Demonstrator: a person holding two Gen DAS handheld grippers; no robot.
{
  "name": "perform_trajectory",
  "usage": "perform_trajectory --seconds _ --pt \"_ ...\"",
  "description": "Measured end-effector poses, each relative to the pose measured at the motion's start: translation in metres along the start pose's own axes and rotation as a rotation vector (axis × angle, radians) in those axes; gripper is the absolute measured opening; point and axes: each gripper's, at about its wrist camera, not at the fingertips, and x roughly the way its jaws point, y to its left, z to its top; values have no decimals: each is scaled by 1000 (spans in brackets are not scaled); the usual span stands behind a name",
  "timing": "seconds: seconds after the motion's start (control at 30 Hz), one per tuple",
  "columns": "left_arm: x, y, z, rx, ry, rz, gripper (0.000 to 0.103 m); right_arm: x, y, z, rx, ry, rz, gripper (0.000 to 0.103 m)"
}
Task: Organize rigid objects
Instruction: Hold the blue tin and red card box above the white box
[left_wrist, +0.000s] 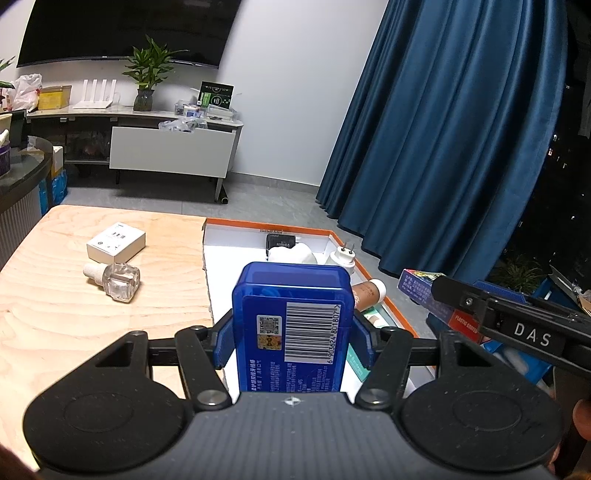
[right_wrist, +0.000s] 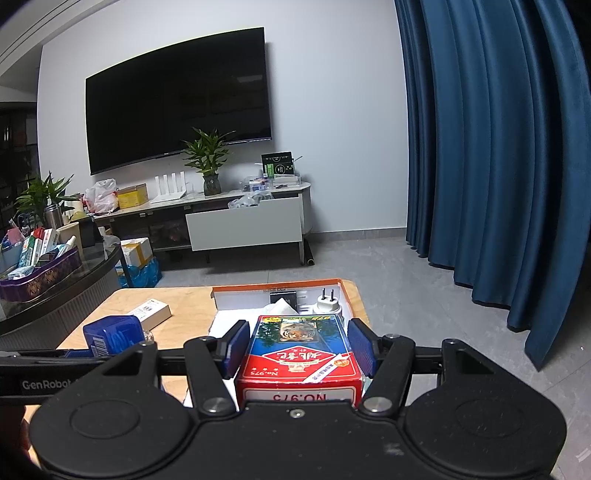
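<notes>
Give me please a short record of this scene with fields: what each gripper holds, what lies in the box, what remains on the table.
left gripper: shut on blue case, held above the near edge of the box
right gripper: shut on card pack
box: orange rim, white inside; holds white plug, black adapter, tube, other white item
table: wooden; small white carton and clear bottle lie on it, apart, outside the box
</notes>
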Motion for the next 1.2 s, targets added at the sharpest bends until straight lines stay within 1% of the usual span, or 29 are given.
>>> perform_trajectory --seconds 0.8,1.2 --pt "4 0 0 -3 21 0 63 6 -1 -2 8 10 -3 71" --pt "7 -1 0 14 33 -1 63 9 -3 -2 8 12 -5 71"
